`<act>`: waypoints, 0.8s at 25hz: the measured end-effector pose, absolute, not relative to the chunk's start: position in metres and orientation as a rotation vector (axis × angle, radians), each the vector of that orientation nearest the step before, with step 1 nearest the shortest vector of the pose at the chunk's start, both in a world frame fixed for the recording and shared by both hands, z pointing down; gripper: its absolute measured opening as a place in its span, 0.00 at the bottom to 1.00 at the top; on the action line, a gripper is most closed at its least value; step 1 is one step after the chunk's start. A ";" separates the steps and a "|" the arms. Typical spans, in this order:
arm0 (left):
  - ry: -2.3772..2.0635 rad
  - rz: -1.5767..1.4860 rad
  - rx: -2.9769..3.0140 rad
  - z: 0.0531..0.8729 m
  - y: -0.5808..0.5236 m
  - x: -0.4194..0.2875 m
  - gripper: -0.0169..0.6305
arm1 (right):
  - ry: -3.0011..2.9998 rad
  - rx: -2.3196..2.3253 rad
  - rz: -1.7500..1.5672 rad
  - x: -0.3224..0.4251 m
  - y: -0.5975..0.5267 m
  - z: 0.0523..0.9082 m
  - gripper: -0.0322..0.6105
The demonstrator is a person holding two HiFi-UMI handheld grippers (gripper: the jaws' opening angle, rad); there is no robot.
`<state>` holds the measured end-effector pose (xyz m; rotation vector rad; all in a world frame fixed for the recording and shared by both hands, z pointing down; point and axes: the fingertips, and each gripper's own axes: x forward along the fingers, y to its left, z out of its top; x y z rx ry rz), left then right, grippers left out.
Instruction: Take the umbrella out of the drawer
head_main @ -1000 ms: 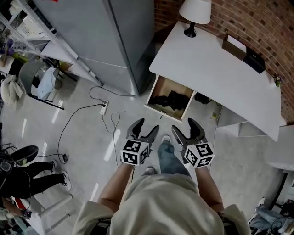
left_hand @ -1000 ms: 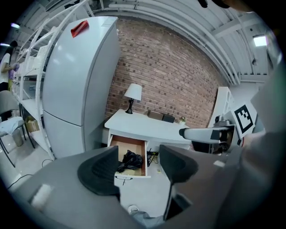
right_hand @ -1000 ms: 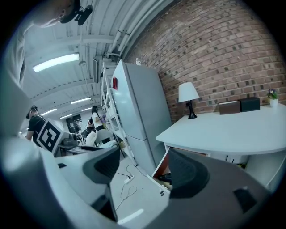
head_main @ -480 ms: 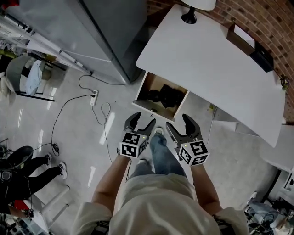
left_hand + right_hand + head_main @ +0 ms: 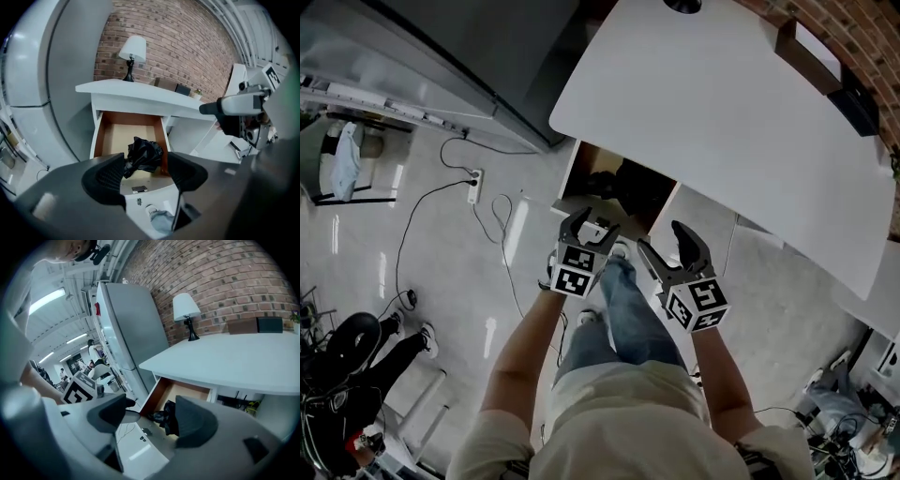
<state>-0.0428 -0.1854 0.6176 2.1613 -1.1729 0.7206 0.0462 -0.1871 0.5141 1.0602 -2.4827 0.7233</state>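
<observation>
Left gripper (image 5: 589, 223) and right gripper (image 5: 666, 242): jaws apart on both, nothing between them, held just in front of the open drawer (image 5: 99, 138) under the white desk (image 5: 722, 122). Black umbrella (image 5: 143, 154) lies crumpled inside the drawer near its front, untouched.

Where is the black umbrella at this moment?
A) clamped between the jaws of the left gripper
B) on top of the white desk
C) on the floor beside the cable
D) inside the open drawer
D: the left gripper view shows the black umbrella lying inside the open drawer, while the left gripper is open and short of it.
</observation>
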 end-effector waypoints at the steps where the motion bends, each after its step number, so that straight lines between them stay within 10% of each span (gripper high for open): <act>1: -1.146 0.755 2.168 0.630 -0.188 -0.039 0.46 | -2.477 1.059 0.733 0.047 -0.190 0.520 0.57; 20: -0.668 1.384 2.318 0.781 -0.257 0.015 0.69 | -2.391 1.135 0.935 0.079 -0.234 0.592 0.55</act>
